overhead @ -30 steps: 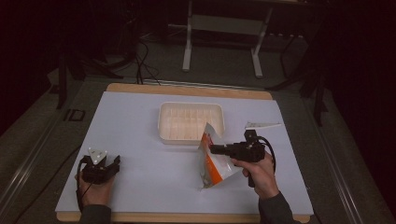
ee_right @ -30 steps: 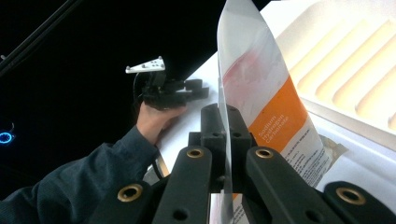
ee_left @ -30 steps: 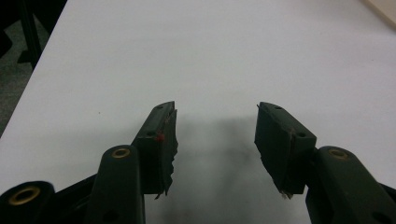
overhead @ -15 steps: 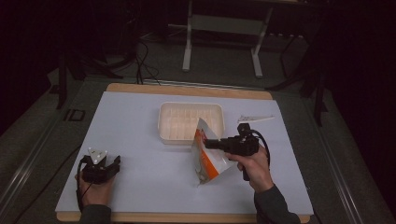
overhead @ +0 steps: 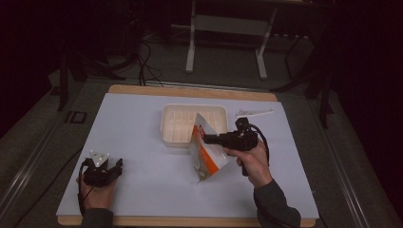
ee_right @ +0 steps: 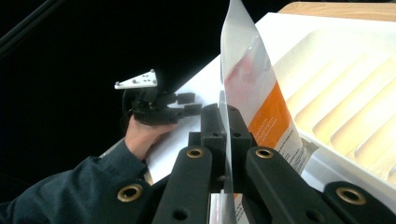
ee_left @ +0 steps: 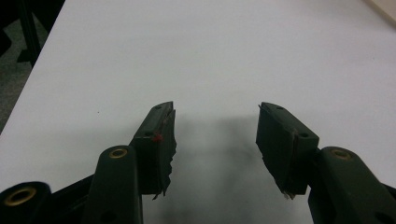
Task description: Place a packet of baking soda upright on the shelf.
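A white and orange pouch (overhead: 205, 154) hangs tilted in the air, its top corner reaching over the near edge of the cream tray (overhead: 177, 135). My right gripper (overhead: 206, 138) is shut on the pouch's upper part; in the right gripper view the pouch (ee_right: 261, 107) stands edge-on between my closed jaws, with my right gripper (ee_right: 226, 122) clamped on its thin side. My left gripper (overhead: 116, 167) rests low on the white table at the near left, open with nothing between its fingers; in the left gripper view my left gripper (ee_left: 215, 128) shows bare table between the jaws.
The cream tray (ee_right: 355, 93) has ribbed compartments and sits at the table's middle back. A thin white strip (overhead: 255, 113) lies to the right of the tray. The white table (overhead: 142, 118) has a wooden rim; dark floor and a metal stand lie beyond.
My right gripper has carried the pouch left and toward the tray, so its top now overlaps the tray's near edge. The left gripper has stayed put.
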